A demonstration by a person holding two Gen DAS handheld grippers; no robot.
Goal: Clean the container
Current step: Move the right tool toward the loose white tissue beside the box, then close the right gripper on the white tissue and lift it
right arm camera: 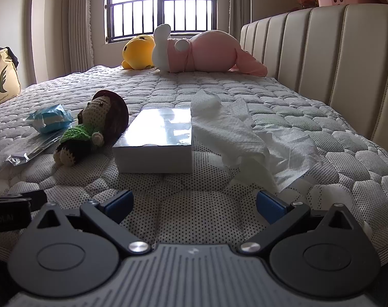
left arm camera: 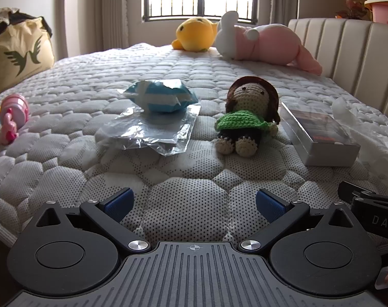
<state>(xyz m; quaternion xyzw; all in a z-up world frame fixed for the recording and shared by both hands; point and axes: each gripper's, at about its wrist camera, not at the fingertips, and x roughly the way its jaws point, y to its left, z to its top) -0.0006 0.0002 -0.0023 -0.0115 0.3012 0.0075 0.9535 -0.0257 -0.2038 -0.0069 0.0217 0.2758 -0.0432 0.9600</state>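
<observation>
Left gripper (left arm camera: 194, 204): your jaws stand wide, nothing between them, low over the mattress (left arm camera: 188, 204) near its front edge.
Right gripper (right arm camera: 194, 204): yours also spread wide, holding nothing, just beside the left one.
Container (right arm camera: 155, 138): flat clear-lidded box lying ahead of your right gripper, toward the headboard (right arm camera: 334, 58) side.
Tissue (right arm camera: 240, 138): crumpled white sheet draped against the box's far side edge.
Crochet doll (left arm camera: 247, 112): just beside the box.
Blue packet (left arm camera: 160, 97): resting on clear plastic wrap (left arm camera: 153, 130), mid-mattress.
Far edge: yellow plush (left arm camera: 194, 34) and pink plush (left arm camera: 265, 43), under the window.
</observation>
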